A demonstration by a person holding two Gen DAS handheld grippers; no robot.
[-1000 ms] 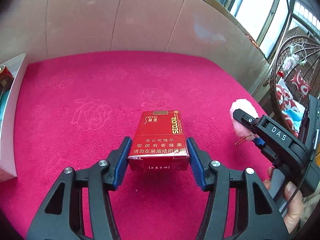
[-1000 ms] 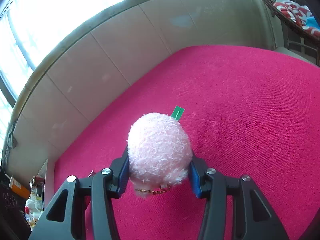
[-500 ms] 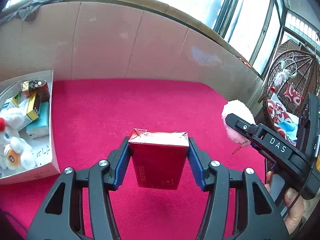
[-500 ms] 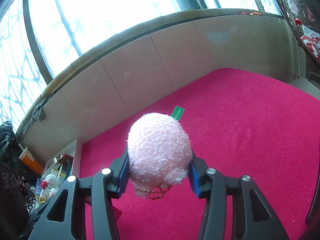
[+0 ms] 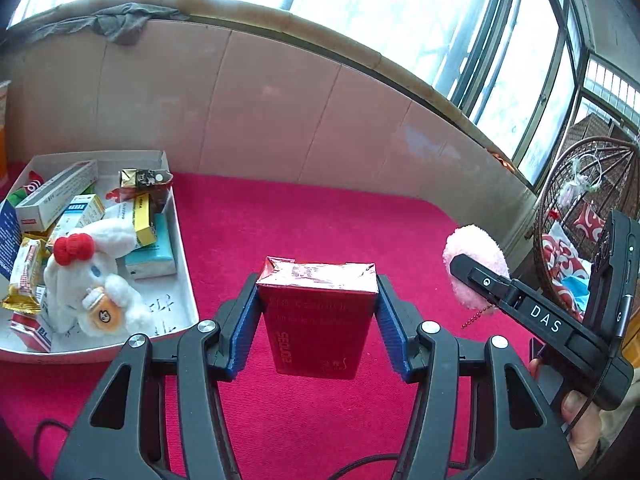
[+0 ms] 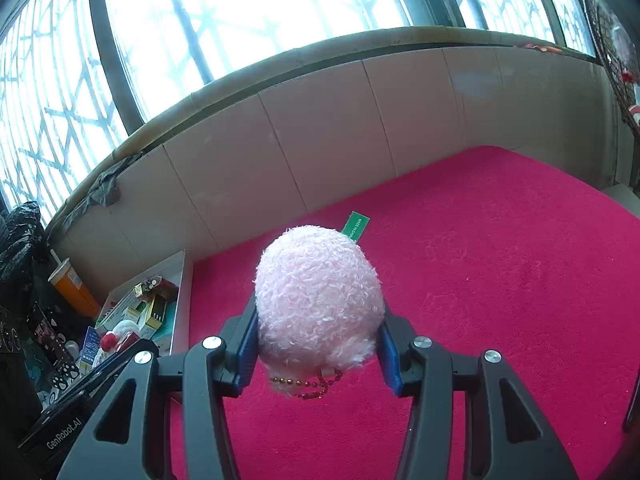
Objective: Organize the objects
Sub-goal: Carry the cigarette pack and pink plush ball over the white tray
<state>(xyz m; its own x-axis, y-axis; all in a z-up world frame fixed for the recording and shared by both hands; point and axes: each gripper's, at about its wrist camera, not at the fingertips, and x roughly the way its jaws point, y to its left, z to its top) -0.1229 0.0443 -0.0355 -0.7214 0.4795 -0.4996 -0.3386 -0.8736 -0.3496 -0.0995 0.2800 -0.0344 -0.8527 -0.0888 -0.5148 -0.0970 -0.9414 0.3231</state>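
With the left gripper (image 5: pixel 317 322) pinching the red cigarette pack (image 5: pixel 318 316) and the right gripper (image 6: pixel 318 344) clamping the pink plush keychain (image 6: pixel 318 300), carry both level over the white tray (image 5: pixel 184 280) before releasing.

My left gripper (image 5: pixel 316 322) is pinching a glossy, film-wrapped red pack (image 5: pixel 316 320); blue pads ribbed, arms matt black plastic. Right gripper (image 6: pixel 318 340) is squeezing a fuzzy pink plush ball (image 6: pixel 318 300). Napped magenta cloth (image 5: pixel 300 220) is filling both frames' middles.

Red pack (image 5: pixel 318 320), pink plush ball (image 6: pixel 318 300), magenta carpet (image 6: pixel 500 280), white tray (image 5: pixel 182 280).
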